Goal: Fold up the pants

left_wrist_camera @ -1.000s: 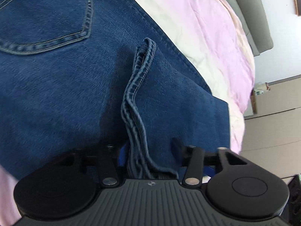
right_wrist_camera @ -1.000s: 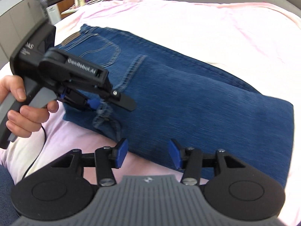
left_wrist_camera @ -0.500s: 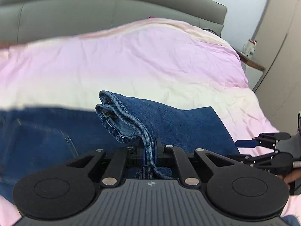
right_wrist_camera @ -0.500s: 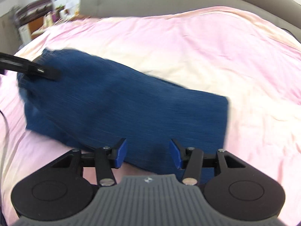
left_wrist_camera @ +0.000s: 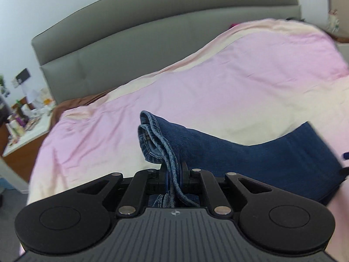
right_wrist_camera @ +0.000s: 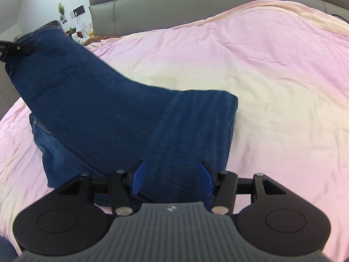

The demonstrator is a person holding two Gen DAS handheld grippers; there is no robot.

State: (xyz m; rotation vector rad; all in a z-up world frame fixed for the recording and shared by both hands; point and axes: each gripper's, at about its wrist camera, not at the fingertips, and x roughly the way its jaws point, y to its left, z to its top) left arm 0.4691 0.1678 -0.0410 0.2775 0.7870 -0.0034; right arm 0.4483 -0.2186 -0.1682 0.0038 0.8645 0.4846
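The left hand-held gripper (left_wrist_camera: 173, 174) is pinching the jeans (right_wrist_camera: 122, 113) by a stitched hem, lifting that end off the pink bed (right_wrist_camera: 272, 65). The right hand-held gripper (right_wrist_camera: 172, 180) is spread, empty, over the jeans' lower edge at 6 o'clock.

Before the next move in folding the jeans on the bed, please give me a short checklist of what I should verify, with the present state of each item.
1. Left gripper is closed on the jeans at the hem: ok.
2. Both hem layers sit between the left pads: cannot tell; the bunched seam hides them.
3. Right gripper is open, with denim lying between its blue pads but not pinched: ok.
4. Lifted leg hangs smooth, without twist: ok in the right wrist view.
5. Lower part of the jeans lies flat on the pink bedsheet: ok where visible.
6. Bedsheet around the jeans is free of other objects: ok.
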